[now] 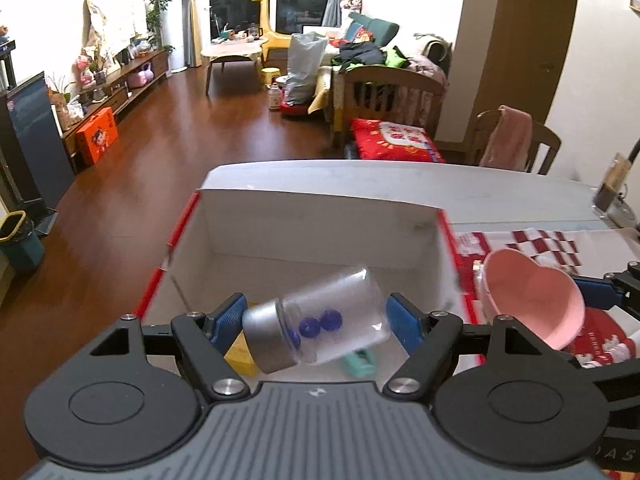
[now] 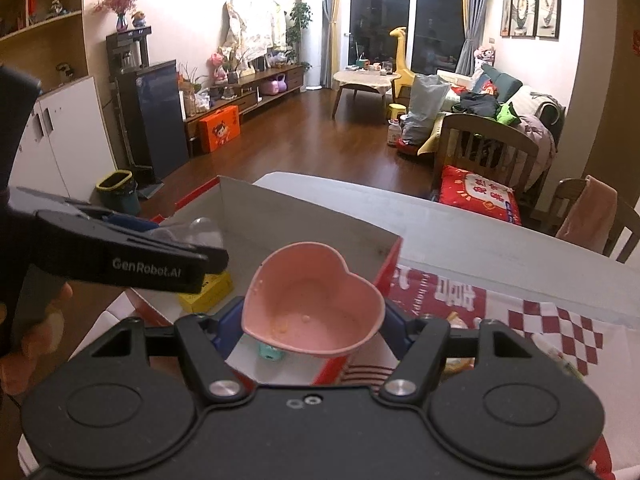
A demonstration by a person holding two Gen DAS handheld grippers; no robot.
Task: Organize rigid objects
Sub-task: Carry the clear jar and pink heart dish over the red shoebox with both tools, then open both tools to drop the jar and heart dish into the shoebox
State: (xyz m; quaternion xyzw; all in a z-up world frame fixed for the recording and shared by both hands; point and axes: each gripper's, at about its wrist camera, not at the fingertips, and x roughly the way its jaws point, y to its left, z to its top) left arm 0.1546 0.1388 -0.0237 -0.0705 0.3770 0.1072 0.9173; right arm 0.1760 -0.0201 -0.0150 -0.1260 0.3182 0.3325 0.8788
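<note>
I have both grippers over the box (image 1: 320, 232), which sits open on the table (image 2: 480, 248), so each item can go straight down into it. The box already has a yellow block (image 2: 206, 292) and a small teal thing (image 1: 360, 362) on its floor, which suggests to me this is the collecting place for the task.

My left gripper (image 1: 316, 320) carries the jar (image 1: 320, 320) lying sideways, metal lid toward the left pad, clear base toward the right one. The jar is tilted and blurred, with blue balls (image 1: 320, 322) inside. The pads look spread slightly wider than the jar; I judge it may be slipping free or just let go, but I cannot tell whether they grip it.

My right gripper (image 2: 314, 320) pinches the pink heart bowl (image 2: 314, 304) across its widest part, rim up, so it stays level. It hangs above the box's near right corner. A few crumbs sit inside the bowl. I would lower it beside the jar, clear of the teal piece.
</note>
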